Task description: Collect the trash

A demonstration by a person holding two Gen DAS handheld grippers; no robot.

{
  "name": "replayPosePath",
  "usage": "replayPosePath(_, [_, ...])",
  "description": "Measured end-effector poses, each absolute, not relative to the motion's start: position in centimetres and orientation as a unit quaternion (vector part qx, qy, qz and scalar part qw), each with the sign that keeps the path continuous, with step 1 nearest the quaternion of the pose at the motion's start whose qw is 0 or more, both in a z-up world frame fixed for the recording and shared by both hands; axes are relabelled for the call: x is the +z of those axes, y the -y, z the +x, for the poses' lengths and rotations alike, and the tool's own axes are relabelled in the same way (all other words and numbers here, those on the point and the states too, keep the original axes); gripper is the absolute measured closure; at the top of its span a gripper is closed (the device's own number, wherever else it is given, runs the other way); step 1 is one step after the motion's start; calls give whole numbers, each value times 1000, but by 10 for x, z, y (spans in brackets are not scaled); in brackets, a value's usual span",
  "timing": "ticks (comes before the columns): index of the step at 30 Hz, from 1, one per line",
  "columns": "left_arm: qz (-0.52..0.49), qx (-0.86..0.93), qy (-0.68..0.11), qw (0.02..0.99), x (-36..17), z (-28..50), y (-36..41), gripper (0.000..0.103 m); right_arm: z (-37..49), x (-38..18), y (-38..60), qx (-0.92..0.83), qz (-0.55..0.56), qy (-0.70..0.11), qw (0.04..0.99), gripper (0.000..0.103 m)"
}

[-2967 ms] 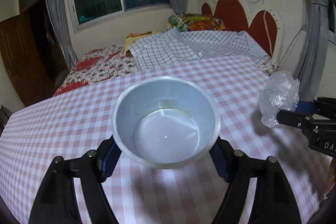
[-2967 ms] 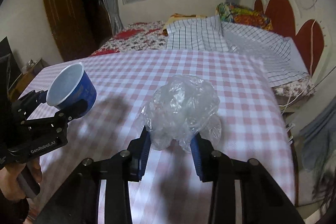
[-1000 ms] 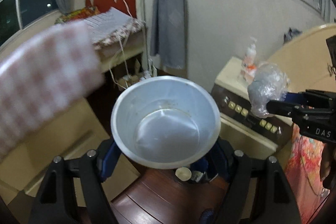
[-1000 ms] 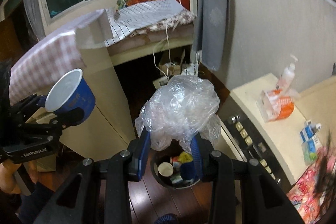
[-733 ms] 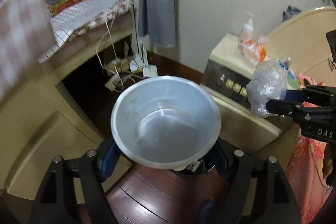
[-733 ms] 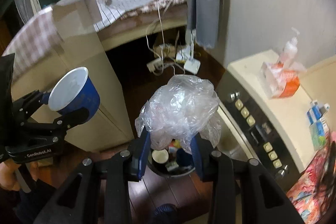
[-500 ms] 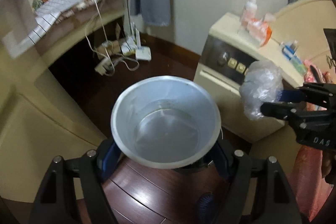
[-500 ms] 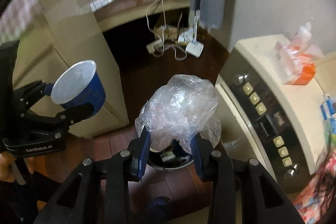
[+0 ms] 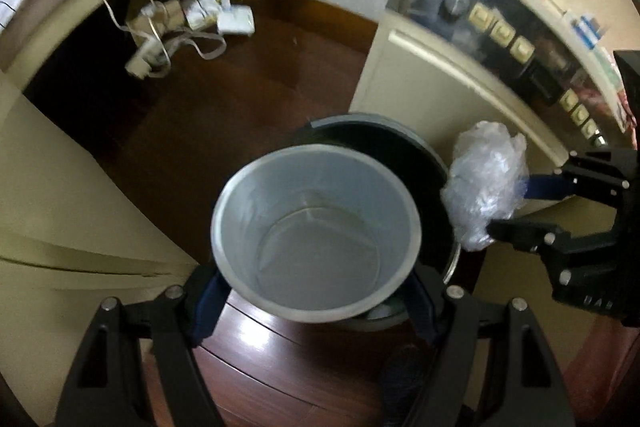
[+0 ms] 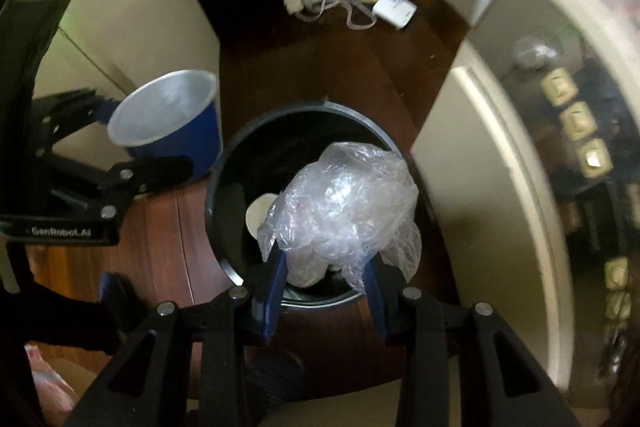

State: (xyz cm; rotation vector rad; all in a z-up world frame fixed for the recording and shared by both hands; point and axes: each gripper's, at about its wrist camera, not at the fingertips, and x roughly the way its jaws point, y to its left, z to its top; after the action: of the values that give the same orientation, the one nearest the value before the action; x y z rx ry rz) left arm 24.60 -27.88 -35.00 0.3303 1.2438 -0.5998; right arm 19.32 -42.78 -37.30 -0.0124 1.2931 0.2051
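Right hand-held gripper [image 10: 325, 273]: blue pads closed on a crumpled clear plastic bag [image 10: 344, 209], held directly over the open mouth of a round black trash bin [image 10: 224, 163]. In the left wrist view, same hand-held gripper [image 9: 508, 205] at the right, bag [image 9: 484, 183] bulging past its fingertips, just beside the bin's rim [image 9: 424, 147].

Left hand-held gripper [image 9: 316, 291]: clamped around a blue cup [image 9: 316, 243] with a pale, empty inside, mouth facing the camera. Seen from the right wrist, left hand-held gripper [image 10: 160, 147] and cup [image 10: 172, 123] tilted, just left of the bin rim, partly overlapping it.

Inside the bin: a pale round object [image 10: 260, 215], partly hidden behind the bag; other contents too dark to tell.

Bin standing on a dark wooden floor [image 9: 224, 99]. Cream cabinet [image 10: 492, 163] with a row of square buttons [image 10: 576, 125] close on the right. Farther back on the floor, a tangle of white cables and a power strip [image 10: 344, 3].
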Motion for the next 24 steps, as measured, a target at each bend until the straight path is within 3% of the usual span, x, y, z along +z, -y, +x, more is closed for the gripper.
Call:
replayPosePath(2, [145, -282, -587, 745, -368, 250, 284, 25, 200, -387, 420, 113, -27, -605, 788, 61])
replayPosePath(3, [144, -277, -592, 743, -376, 252, 286, 12, 202, -397, 416, 111, -54, -604, 787, 54])
replayPosePath(4, [139, -269, -603, 738, -384, 255, 286, 2, 202, -405, 415, 101, -73, -607, 785, 28])
replayPosePath(5, [131, -256, -613, 736, -392, 259, 283, 0, 203, -414, 418, 105, -71, -614, 779, 16])
replayPosePath(7, [137, -246, -607, 743, -395, 258, 280, 0, 203, -424, 425, 99, -56, -632, 767, 9])
replayPosePath(13, [144, -221, -585, 767, -379, 236, 268, 0, 191, -406, 435, 68, -15, -611, 788, 0])
replayPosePath(24, [123, -180, -518, 827, -280, 203, 228, 0, 168, -299, 407, 33, 17, -557, 830, 0])
